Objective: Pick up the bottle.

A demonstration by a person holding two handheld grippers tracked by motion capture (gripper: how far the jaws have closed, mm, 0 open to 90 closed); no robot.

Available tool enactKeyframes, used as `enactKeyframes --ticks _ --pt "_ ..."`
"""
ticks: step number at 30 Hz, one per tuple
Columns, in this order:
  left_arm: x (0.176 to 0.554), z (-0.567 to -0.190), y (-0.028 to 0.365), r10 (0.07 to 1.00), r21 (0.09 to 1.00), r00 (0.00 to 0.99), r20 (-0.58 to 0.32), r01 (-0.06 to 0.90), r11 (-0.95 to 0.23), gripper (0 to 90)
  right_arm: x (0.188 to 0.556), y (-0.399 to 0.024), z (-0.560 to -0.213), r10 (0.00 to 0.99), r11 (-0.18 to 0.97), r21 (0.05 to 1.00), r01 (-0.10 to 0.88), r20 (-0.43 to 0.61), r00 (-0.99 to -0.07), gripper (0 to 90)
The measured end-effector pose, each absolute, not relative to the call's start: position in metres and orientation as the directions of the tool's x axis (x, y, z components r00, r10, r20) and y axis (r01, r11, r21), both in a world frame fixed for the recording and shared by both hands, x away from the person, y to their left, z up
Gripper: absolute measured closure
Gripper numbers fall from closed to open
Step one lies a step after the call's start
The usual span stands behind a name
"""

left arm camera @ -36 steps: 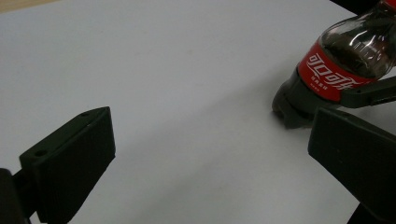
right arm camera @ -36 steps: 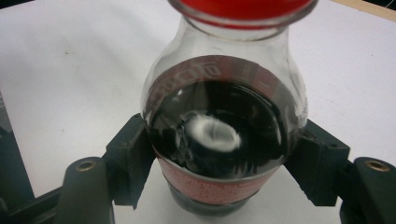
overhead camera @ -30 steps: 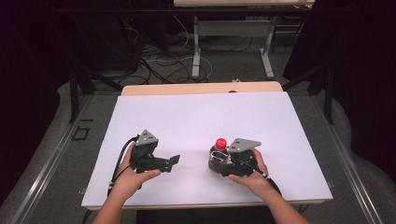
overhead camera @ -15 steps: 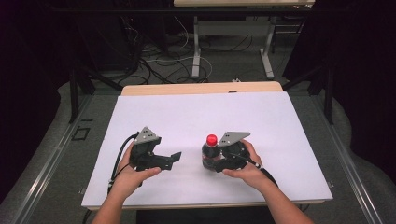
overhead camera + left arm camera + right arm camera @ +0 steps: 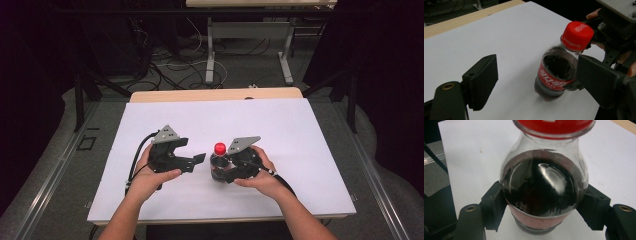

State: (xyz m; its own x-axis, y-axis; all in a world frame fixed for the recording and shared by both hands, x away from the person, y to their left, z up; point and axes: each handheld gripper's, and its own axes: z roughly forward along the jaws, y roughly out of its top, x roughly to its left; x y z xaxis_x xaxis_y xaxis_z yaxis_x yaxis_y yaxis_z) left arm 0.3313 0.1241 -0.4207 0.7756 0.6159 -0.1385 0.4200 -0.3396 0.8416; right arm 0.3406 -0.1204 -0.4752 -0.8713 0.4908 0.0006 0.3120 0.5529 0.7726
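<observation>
I counted one small clear plastic bottle of dark cola point(image 5: 218, 167), and it wore one round red screw cap point(image 5: 219, 148) and one red label band point(image 5: 550, 80). I held two black two-jaw grippers, my left gripper point(image 5: 197, 159) and my right gripper point(image 5: 226, 172), one in each of my two hands. Each carried one grey three-cornered plate point(image 5: 166, 133). Under them lay one white rectangular sheet point(image 5: 280, 125) on one pale wooden table point(image 5: 200, 95). Beyond it stood two grey metal table legs point(image 5: 210, 55).
</observation>
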Motion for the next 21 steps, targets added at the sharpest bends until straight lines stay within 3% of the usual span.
enactKeyframes --ticks 12,21 --pt "0.339 -0.410 0.101 0.547 0.821 0.822 -0.158 0.418 -0.390 23.9 0.337 -0.121 -0.479 0.475 0.555 0.774 0.304 0.005 -0.880 30.6" --pt "0.342 -0.405 0.088 0.498 0.796 0.847 -0.187 0.428 -0.429 34.2 0.334 -0.122 -0.482 0.469 0.556 0.767 0.320 0.029 -0.883 30.5"
